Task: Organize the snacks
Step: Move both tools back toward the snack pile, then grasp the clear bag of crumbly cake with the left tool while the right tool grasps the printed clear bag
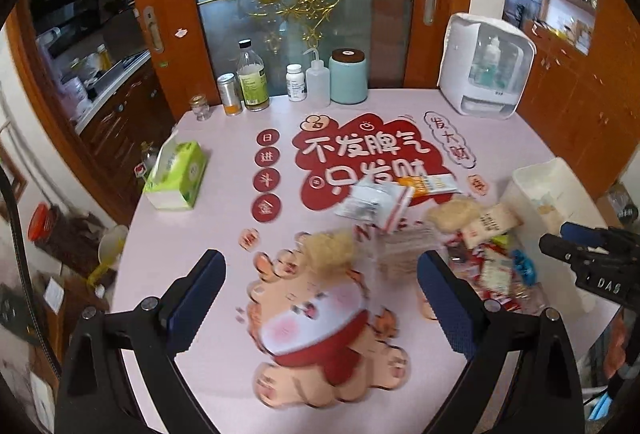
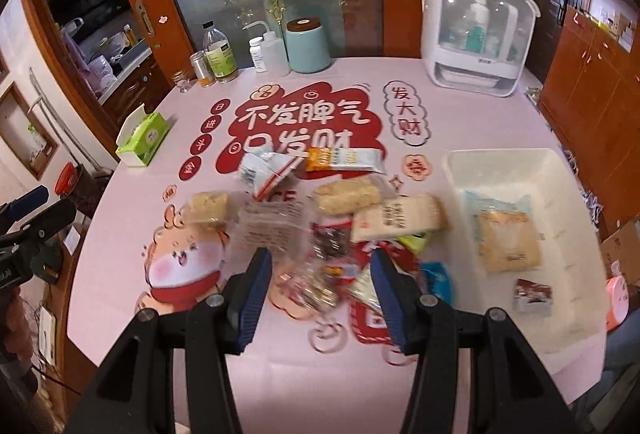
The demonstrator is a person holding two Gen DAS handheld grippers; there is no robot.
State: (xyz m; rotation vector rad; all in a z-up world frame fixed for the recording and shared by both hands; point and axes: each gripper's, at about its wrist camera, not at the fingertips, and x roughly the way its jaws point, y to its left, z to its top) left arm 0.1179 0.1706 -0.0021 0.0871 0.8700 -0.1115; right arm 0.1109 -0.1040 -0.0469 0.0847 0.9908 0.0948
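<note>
Both grippers hovered over the pink table [image 2: 120, 274] with jaws open and empty: the left gripper [image 1: 320, 298] wide, the right gripper [image 2: 320, 290] above the snack pile [image 2: 340, 222]. The white bin [image 2: 576, 218] beside the pile already held two packets. The next grab would go best by closing on one packet at the pile's edge, not several.

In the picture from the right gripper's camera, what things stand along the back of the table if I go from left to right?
Small clear glass jar → silver metal can → clear bottle with green label → white pill bottle → translucent squeeze bottle with bent spout → mint-green canister with brown lid → white plastic cabinet with clear window.
</note>
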